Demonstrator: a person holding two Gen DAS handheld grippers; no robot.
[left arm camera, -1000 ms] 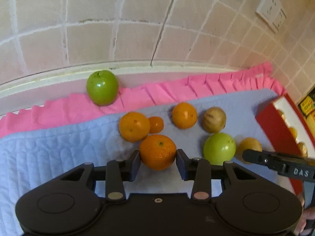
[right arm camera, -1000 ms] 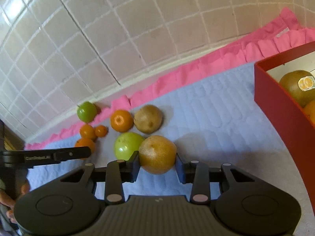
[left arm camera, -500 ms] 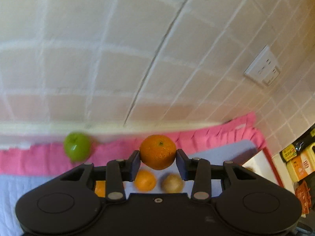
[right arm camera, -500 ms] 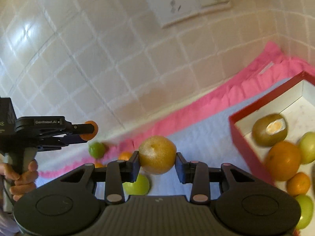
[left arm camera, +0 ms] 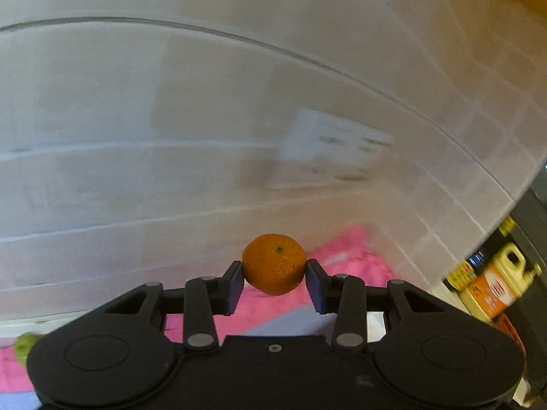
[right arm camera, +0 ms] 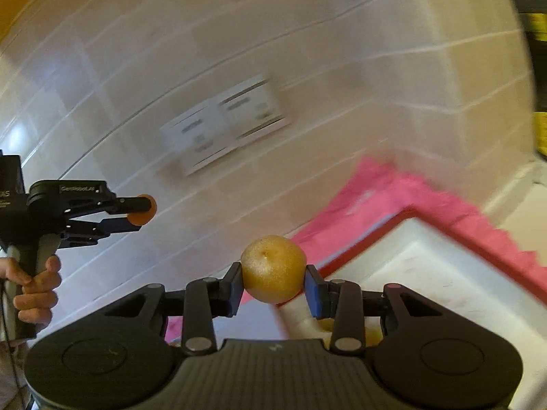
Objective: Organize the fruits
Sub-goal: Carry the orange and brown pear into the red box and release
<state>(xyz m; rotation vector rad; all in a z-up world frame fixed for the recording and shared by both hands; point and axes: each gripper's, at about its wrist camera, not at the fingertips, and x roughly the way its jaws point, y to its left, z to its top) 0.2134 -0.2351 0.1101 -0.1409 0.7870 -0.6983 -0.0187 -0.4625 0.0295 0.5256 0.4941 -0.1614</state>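
A: Orange (left arm camera: 274, 263) sits pinched between the left gripper (left arm camera: 274, 282) jaws, up in the air before the tiled wall (left arm camera: 205, 102).

B: And the right gripper (right arm camera: 273, 285) clamps a golden-brown fruit (right arm camera: 273, 268), possibly a pear, above the red-rimmed box (right arm camera: 444, 273).

surface: pink cloth (right arm camera: 403, 191) | on it: red-rimmed white box (right arm camera: 444, 273)
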